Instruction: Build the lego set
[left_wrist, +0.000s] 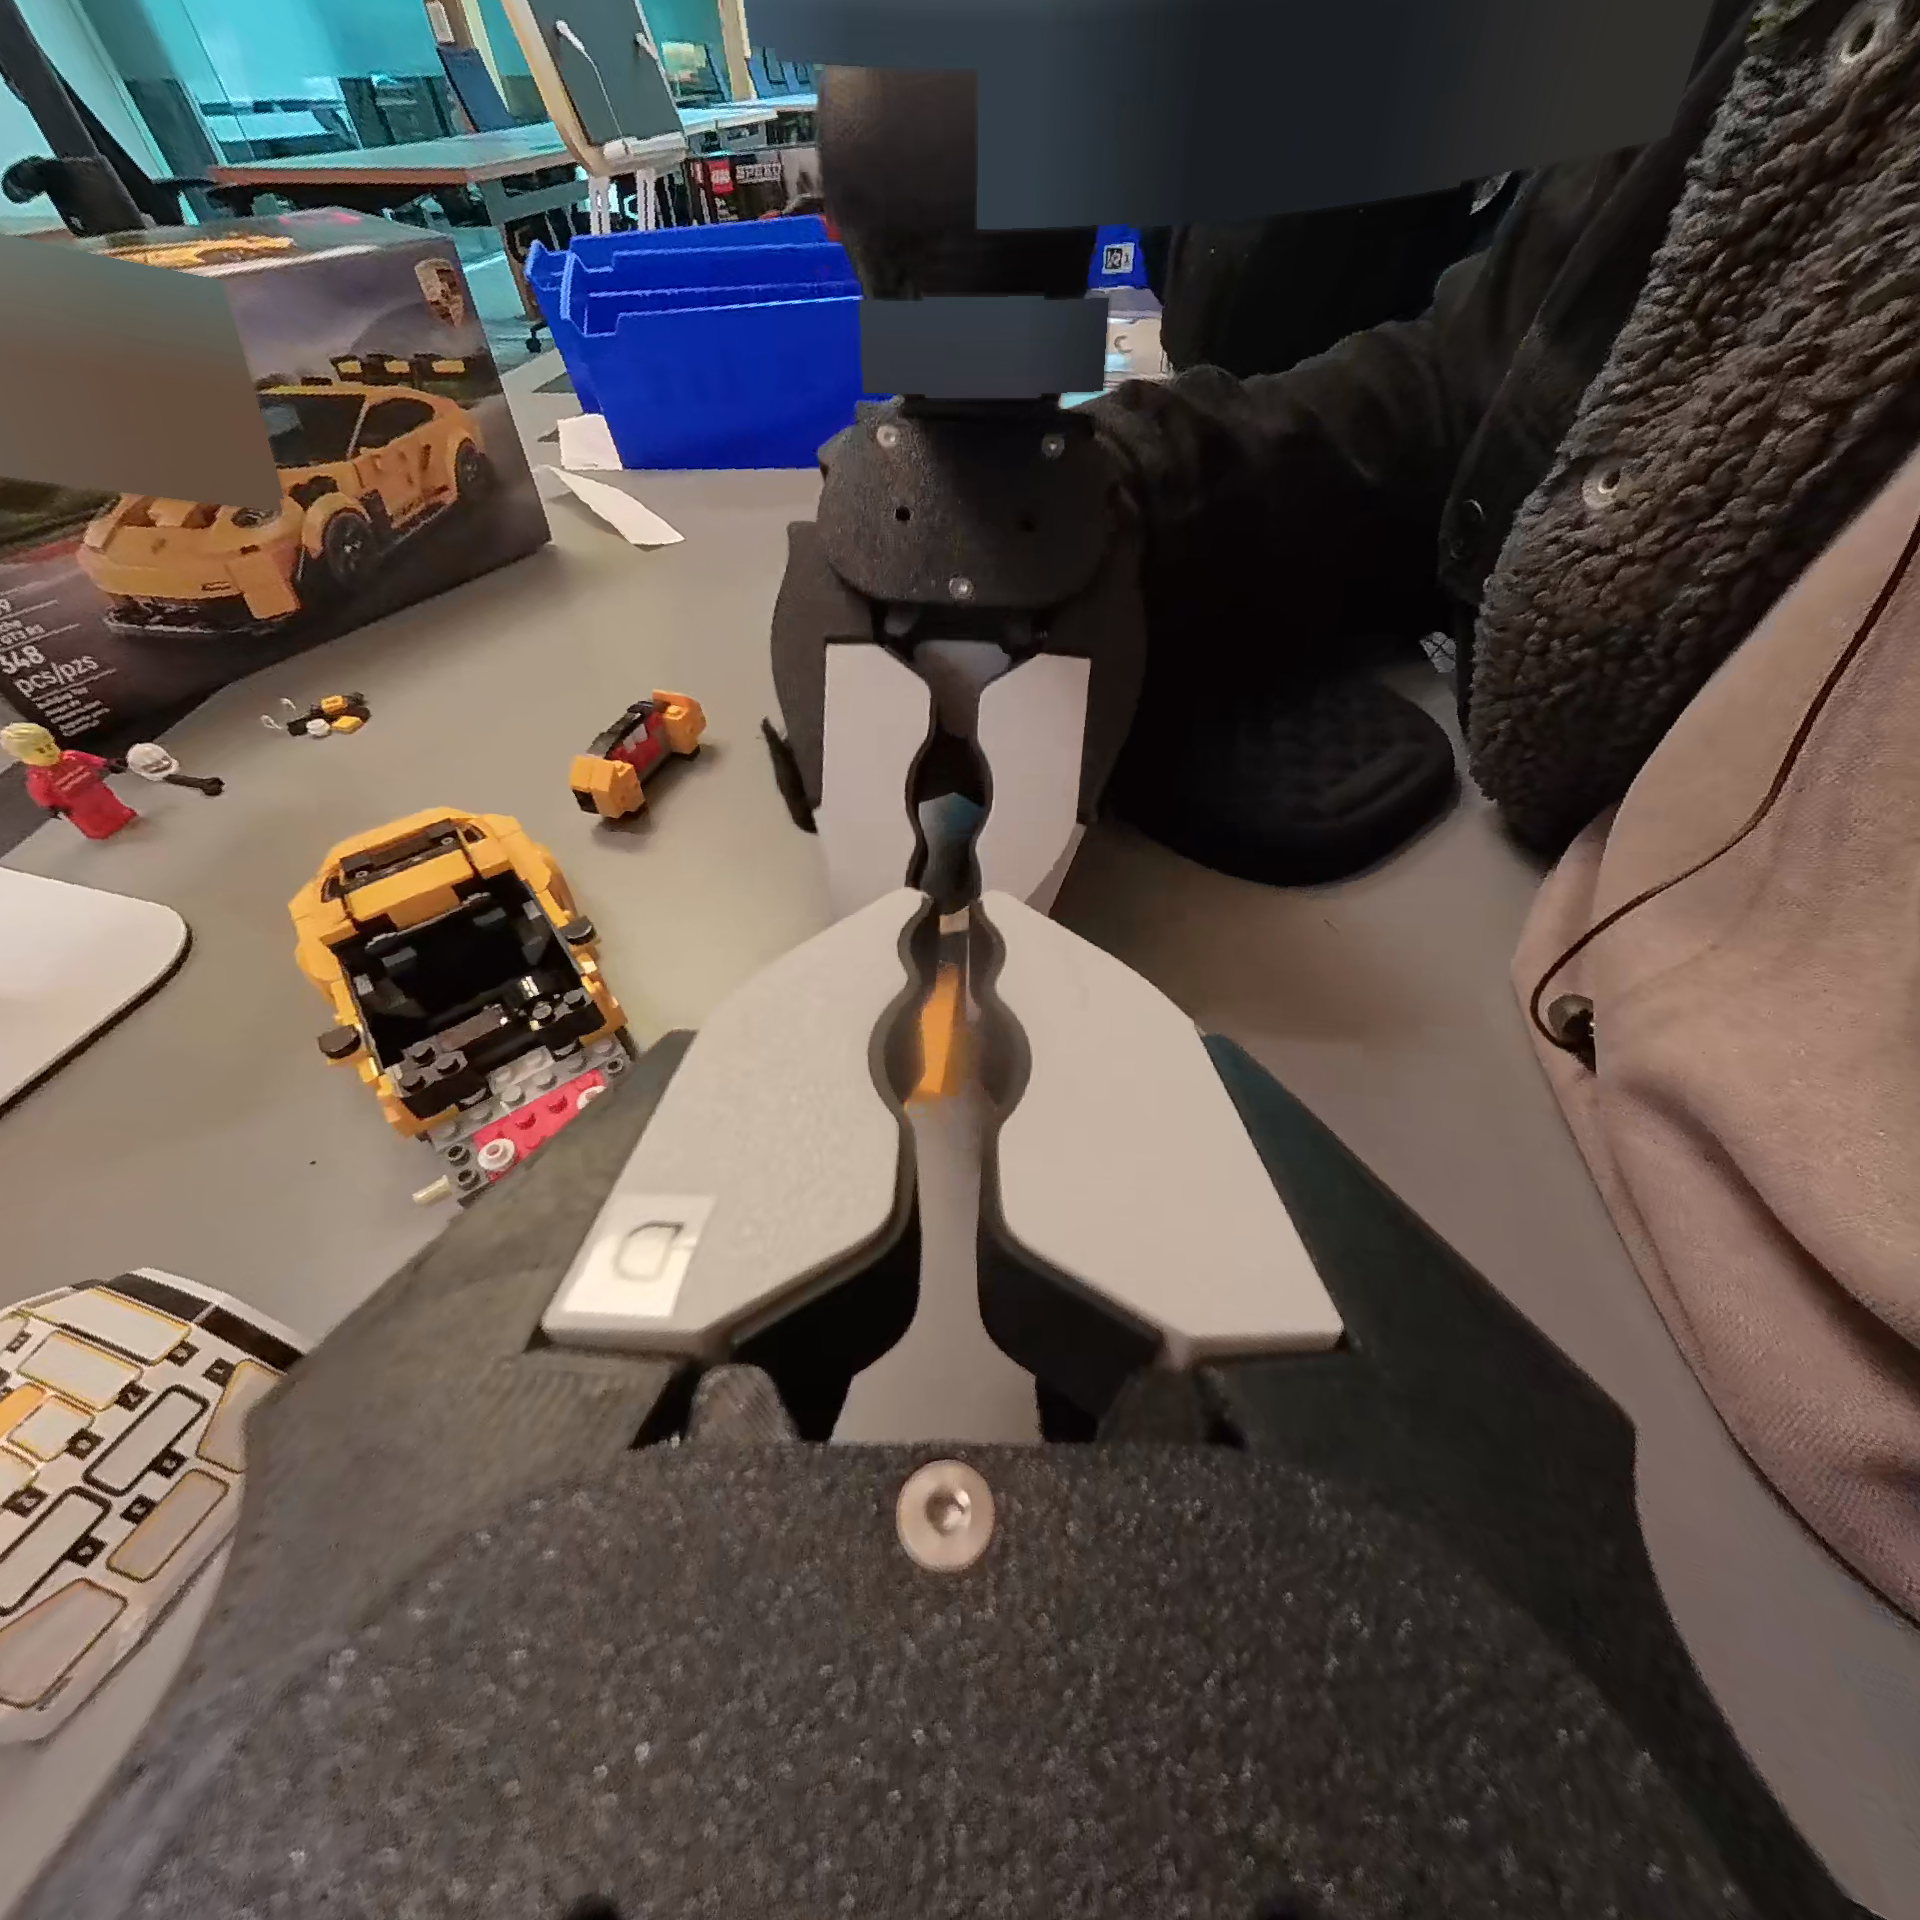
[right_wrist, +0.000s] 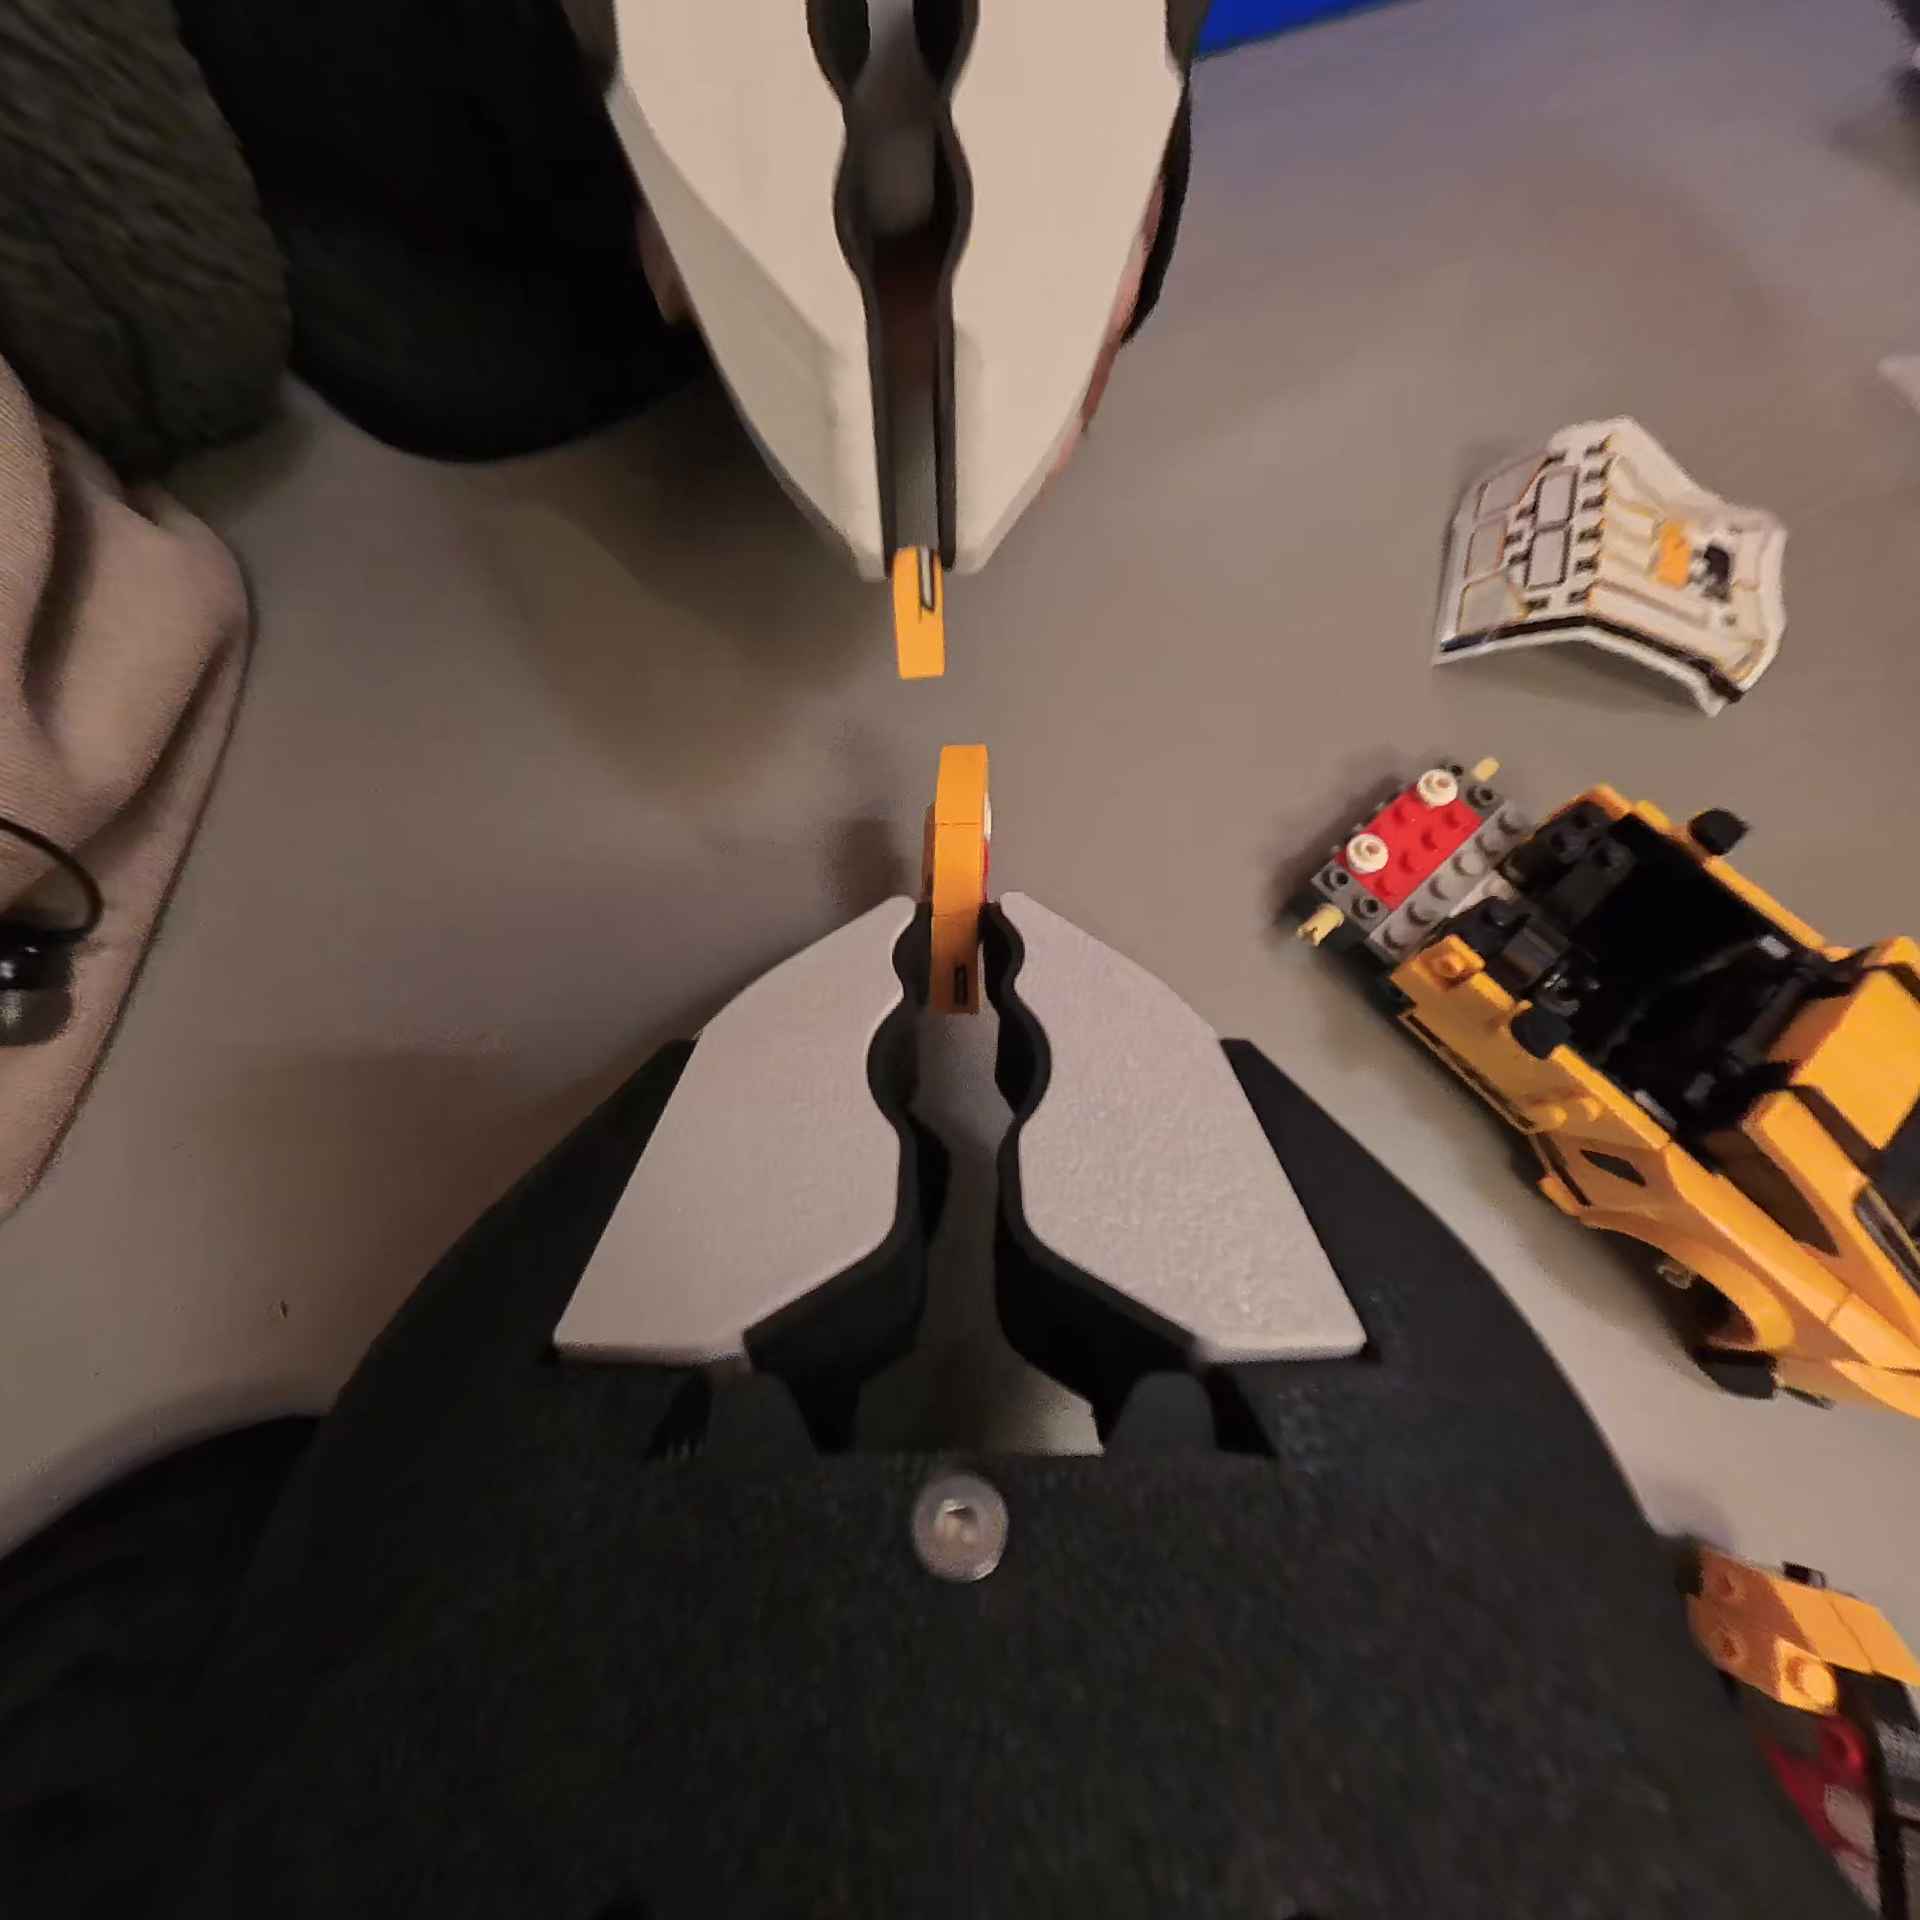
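Observation:
My left gripper (left_wrist: 948, 909) is shut on a thin orange lego piece (left_wrist: 935, 1029). In the right wrist view this gripper (right_wrist: 920, 561) comes in from the top, with the thin orange piece (right_wrist: 920, 629) sticking out of its tips. My right gripper (right_wrist: 954, 909) is shut on a rounded orange lego piece (right_wrist: 958, 862). The two pieces point at each other above the table with a small gap between them. The right gripper (left_wrist: 943, 878) faces me tip to tip in the left wrist view. The part-built yellow lego car (left_wrist: 457, 977) (right_wrist: 1662, 1091) lies on the table beside them.
An orange, red and black sub-assembly (left_wrist: 636, 753) (right_wrist: 1808, 1683) and a sticker sheet (left_wrist: 94, 1455) (right_wrist: 1610, 561) lie on the grey table. The set's box (left_wrist: 343, 499), a red minifigure (left_wrist: 68, 779), small loose pieces (left_wrist: 327, 715) and blue bins (left_wrist: 717, 343) stand farther back. A person's sleeves and jacket (left_wrist: 1714, 935) fill the right side.

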